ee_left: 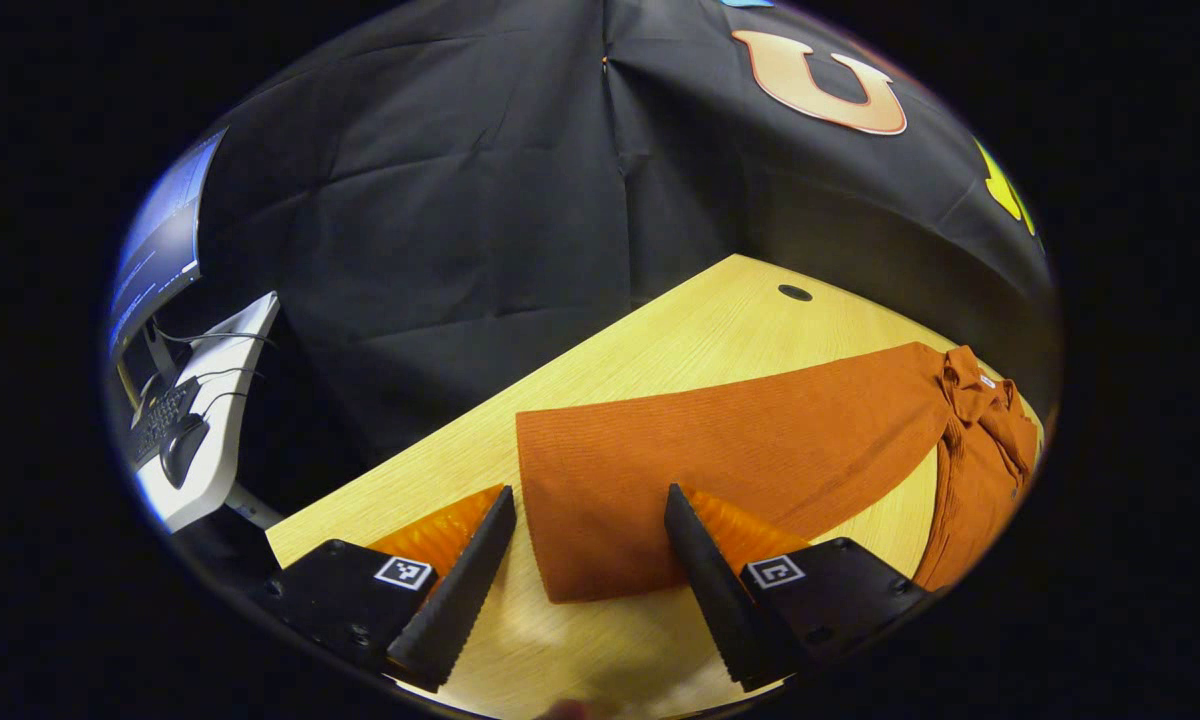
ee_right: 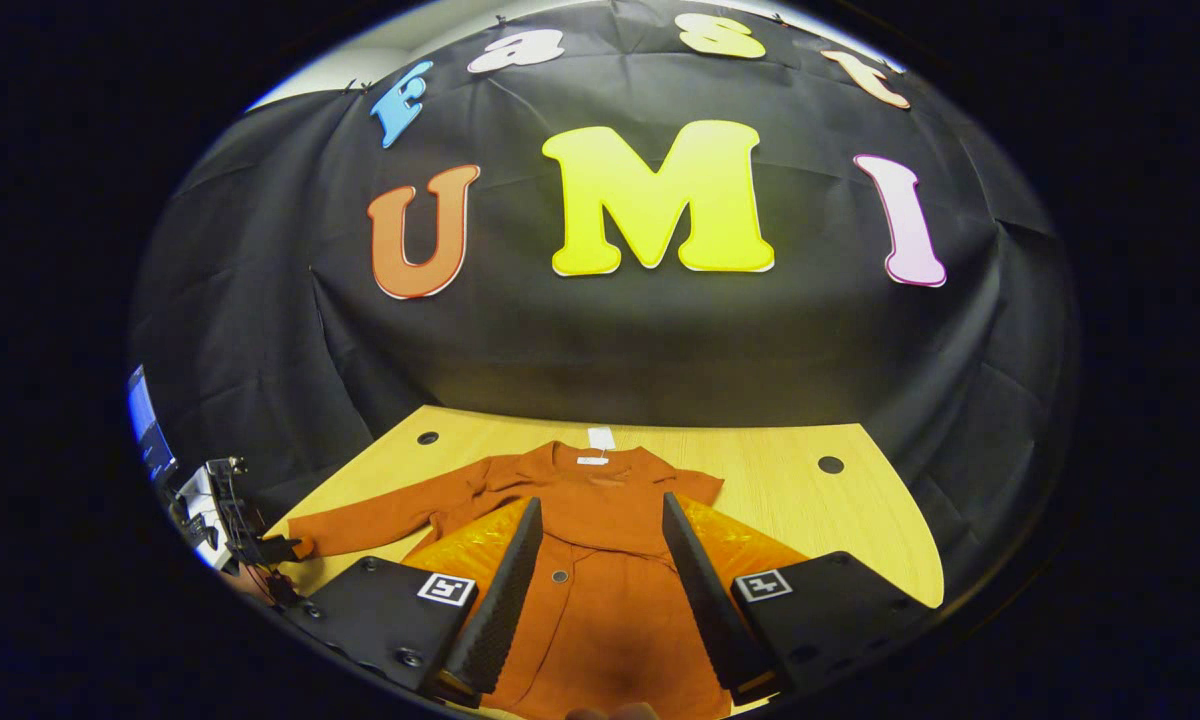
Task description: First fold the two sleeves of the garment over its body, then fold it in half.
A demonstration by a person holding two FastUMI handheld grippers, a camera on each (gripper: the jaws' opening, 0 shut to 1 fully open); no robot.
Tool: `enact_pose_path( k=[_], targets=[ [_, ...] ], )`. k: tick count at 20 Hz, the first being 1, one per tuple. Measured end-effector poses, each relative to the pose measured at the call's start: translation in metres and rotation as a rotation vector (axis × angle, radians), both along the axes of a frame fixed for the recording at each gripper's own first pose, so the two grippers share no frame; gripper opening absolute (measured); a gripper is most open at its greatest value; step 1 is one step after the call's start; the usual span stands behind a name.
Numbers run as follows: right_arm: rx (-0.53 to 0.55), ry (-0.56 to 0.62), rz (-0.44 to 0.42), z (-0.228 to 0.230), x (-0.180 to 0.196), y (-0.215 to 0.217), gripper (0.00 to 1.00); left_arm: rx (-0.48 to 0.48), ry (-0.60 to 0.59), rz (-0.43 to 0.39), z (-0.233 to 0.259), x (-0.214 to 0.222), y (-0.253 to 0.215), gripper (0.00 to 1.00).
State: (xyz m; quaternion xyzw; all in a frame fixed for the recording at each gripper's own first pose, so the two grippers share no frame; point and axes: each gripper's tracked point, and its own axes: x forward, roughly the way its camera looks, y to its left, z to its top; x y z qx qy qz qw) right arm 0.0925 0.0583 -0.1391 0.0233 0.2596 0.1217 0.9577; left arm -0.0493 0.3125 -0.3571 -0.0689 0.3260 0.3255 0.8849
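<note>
Cardigan (ee_right: 600, 560), rust-orange and buttoned, lies flat on the wooden table (ee_right: 810, 500), collar toward the booth's wall. In the left gripper view one sleeve (ee_left: 720, 450) stretches straight out from the body across the tabletop, its cuff end lying between the spread fingers of the left gripper (ee_left: 590, 570). The right gripper (ee_right: 595, 590) hangs over the cardigan's button line, fingers wide apart, holding nothing. A white desk (ee_left: 210, 440) with a keyboard and mouse stands beyond the table's edge.

Bare table (ee_right: 780, 470) right of the garment (ee_right: 600, 520); booth wall (ee_right: 610, 340) close behind.
</note>
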Motion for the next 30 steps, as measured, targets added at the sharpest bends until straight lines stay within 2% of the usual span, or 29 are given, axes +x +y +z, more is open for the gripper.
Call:
enact_pose_path(
  k=[2, 4, 6, 7, 8, 9, 11, 14, 16, 19, 24, 26, 27, 30],
  targets=[
    [-0.008, 0.003, 0.012, -0.002, 0.002, -0.003, 0.79, -0.009, -0.013, 0.021, 0.001, 0.001, -0.003, 0.67],
    [-0.017, 0.001, 0.027, 0.0, 0.001, -0.006, 0.79, -0.011, -0.008, 0.0, 0.002, 0.006, -0.005, 0.36],
    [-0.016, 0.0, 0.039, 0.002, -0.002, -0.006, 0.79, -0.017, 0.015, -0.021, 0.003, 0.009, -0.003, 0.11],
    [-0.012, 0.004, 0.043, 0.002, -0.006, -0.007, 0.79, -0.091, -0.005, -0.023, 0.002, 0.014, -0.008, 0.03],
    [-0.008, 0.009, 0.039, 0.0, -0.009, -0.009, 0.79, -0.18, -0.058, -0.021, 0.006, 0.025, -0.016, 0.03],
    [-0.004, 0.017, 0.034, -0.004, -0.014, -0.013, 0.79, -0.192, -0.083, -0.012, 0.014, 0.029, -0.013, 0.03],
    [-0.001, 0.039, 0.029, -0.014, -0.022, -0.02, 0.8, -0.192, -0.129, -0.027, 0.037, 0.04, -0.004, 0.03],
    [0.003, 0.063, 0.015, -0.025, -0.035, -0.036, 0.85, -0.185, -0.171, -0.093, 0.07, 0.071, -0.009, 0.03],
    [0.003, 0.064, -0.002, -0.027, -0.043, -0.052, 0.83, -0.174, -0.196, -0.145, 0.095, 0.098, -0.019, 0.03],
    [0.007, 0.042, -0.024, -0.025, -0.054, -0.073, 0.85, -0.154, -0.261, -0.237, 0.146, 0.149, -0.042, 0.03],
    [0.051, 0.028, -0.101, -0.026, -0.069, -0.11, 0.83, -0.099, -0.336, -0.411, 0.215, 0.229, -0.101, 0.03],
    [0.076, 0.023, -0.156, -0.026, -0.078, -0.134, 0.85, -0.081, -0.339, -0.462, 0.225, 0.259, -0.141, 0.03],
    [0.089, 0.028, -0.178, -0.027, -0.082, -0.142, 0.83, -0.091, -0.344, -0.485, 0.23, 0.271, -0.161, 0.03],
    [0.096, 0.025, -0.238, -0.029, -0.088, -0.17, 0.86, -0.111, -0.365, -0.594, 0.243, 0.306, -0.234, 0.03]
  ],
)
